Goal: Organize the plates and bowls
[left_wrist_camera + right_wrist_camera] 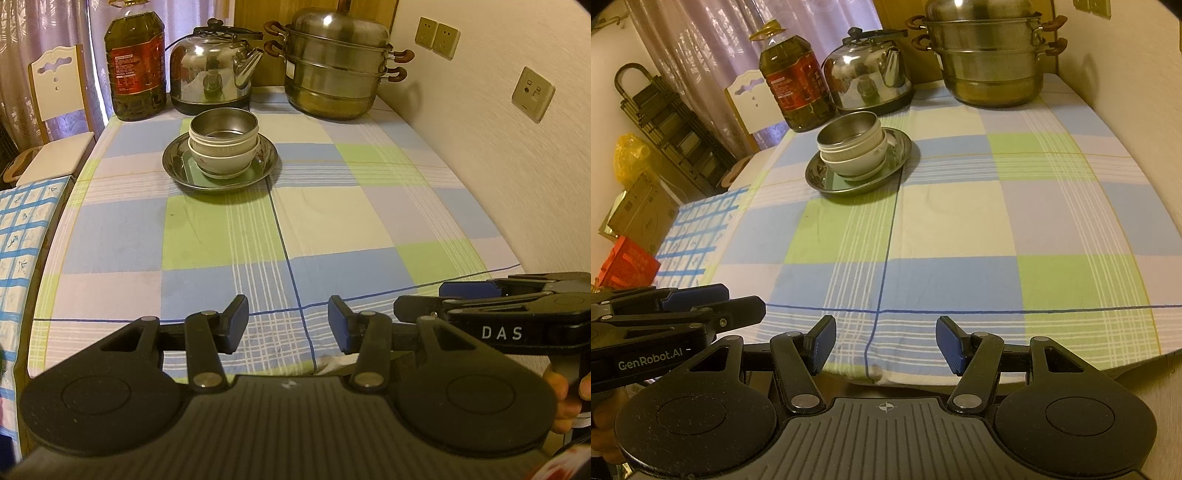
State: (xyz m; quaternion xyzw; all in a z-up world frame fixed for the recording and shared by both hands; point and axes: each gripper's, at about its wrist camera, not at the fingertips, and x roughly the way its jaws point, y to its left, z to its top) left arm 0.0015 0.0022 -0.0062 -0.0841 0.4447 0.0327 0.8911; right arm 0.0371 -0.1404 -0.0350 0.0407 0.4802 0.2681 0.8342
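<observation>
Both claws hang over the near table edge — our left claw (288, 325) gapes with nothing between its blue pads, and our right claw (885, 345) stands just as open and empty, the two side by side. Beyond them the checked cloth (332, 229) lies bare. Farther back we see the bowls (223, 146) nested inside one another on a steel plate (173, 166) — well apart from us. Behind it stand an oil bottle (135, 62), kettle (212, 62) and steamer (336, 70).
</observation>
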